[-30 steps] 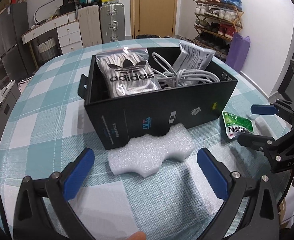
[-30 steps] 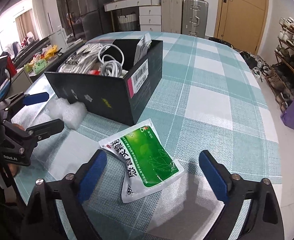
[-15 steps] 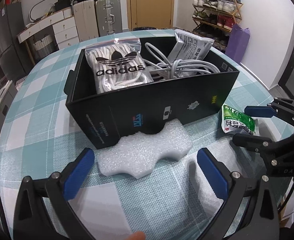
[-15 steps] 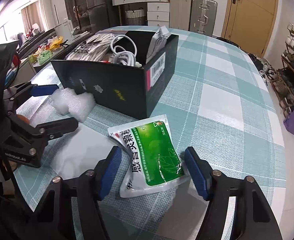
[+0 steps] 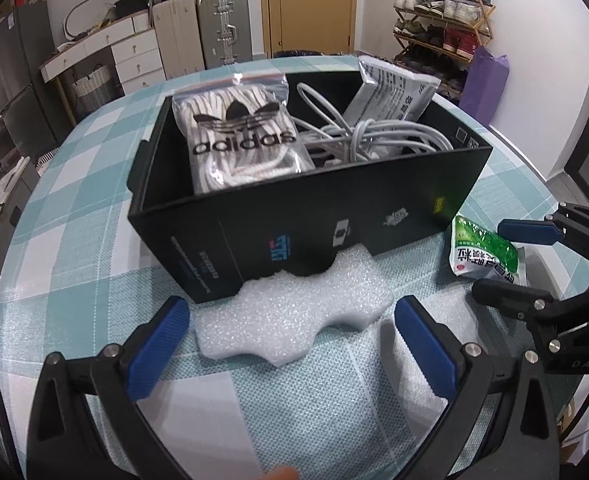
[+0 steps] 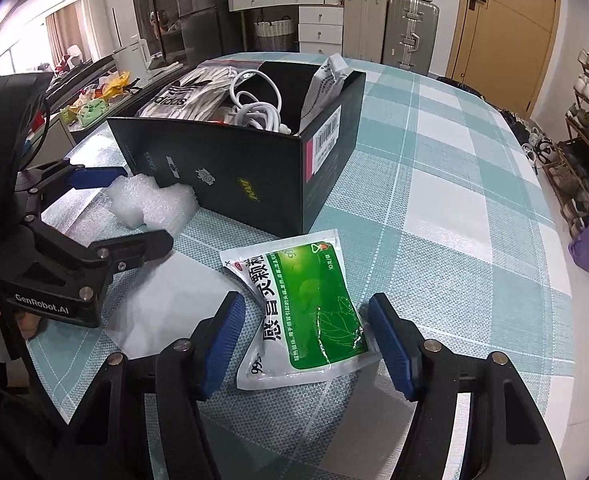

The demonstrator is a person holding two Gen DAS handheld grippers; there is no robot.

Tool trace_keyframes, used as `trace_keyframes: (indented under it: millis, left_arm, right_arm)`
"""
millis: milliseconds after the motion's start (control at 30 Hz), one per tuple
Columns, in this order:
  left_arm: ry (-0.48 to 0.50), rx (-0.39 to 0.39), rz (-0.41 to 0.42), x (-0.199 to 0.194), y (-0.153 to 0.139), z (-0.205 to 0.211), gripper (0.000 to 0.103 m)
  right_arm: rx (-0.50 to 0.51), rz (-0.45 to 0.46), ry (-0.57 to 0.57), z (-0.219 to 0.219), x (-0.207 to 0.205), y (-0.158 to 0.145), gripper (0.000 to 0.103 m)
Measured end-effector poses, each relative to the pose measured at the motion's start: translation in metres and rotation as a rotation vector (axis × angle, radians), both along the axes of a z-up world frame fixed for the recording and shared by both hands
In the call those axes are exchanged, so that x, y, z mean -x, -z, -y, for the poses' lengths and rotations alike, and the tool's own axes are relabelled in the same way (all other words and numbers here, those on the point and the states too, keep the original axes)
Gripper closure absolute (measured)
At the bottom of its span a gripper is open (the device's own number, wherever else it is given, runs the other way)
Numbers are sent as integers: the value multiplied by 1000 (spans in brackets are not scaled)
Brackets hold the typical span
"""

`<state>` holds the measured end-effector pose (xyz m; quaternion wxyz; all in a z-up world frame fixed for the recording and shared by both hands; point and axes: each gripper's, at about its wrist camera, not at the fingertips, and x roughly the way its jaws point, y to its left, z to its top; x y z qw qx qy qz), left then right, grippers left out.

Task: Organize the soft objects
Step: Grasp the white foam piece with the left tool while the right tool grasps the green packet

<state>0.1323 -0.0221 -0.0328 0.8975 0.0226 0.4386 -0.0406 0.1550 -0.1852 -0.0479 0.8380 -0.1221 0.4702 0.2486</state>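
Observation:
A white foam piece (image 5: 294,312) lies on the checked tablecloth against the front wall of a black box (image 5: 374,216). My left gripper (image 5: 290,344) is open, its blue pads on either side of the foam's near edge, not touching it. A green and white pouch (image 6: 306,308) lies flat right of the box. My right gripper (image 6: 306,340) is open, and its blue pads flank the pouch's near end with small gaps. The box (image 6: 234,176) holds an adidas bag (image 5: 238,140), white cables (image 5: 374,136) and a grey pouch (image 5: 390,92).
The round table's edge (image 5: 542,176) curves close on the right. A shoe rack (image 5: 442,8) and a purple bag (image 5: 482,84) stand beyond it. Suitcases (image 5: 202,28) and drawers line the far wall. The right gripper shows in the left wrist view (image 5: 506,256).
My right gripper has moved forward over the green pouch and its jaws have narrowed around it. My left gripper has moved closer to the foam and stayed wide open.

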Motion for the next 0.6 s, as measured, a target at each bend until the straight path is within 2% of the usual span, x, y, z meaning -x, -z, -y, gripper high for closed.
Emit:
trace_keyframes:
  millis: [133, 200, 500, 600]
  left_arm:
    - [13, -12, -5, -5, 0, 6, 2]
    - [18, -14, -11, -6, 1, 8, 10]
    - [38, 32, 4, -1, 1, 4, 14]
    - [49, 29, 13, 3, 0, 3, 15]
  right_arm:
    - [1, 2, -1, -1, 1, -1, 39]
    - [-2, 4, -4, -1, 1, -1, 40]
    - [-4, 17, -16, -3, 5, -2, 53]
    - [2, 26, -18, -3, 7, -3, 54]
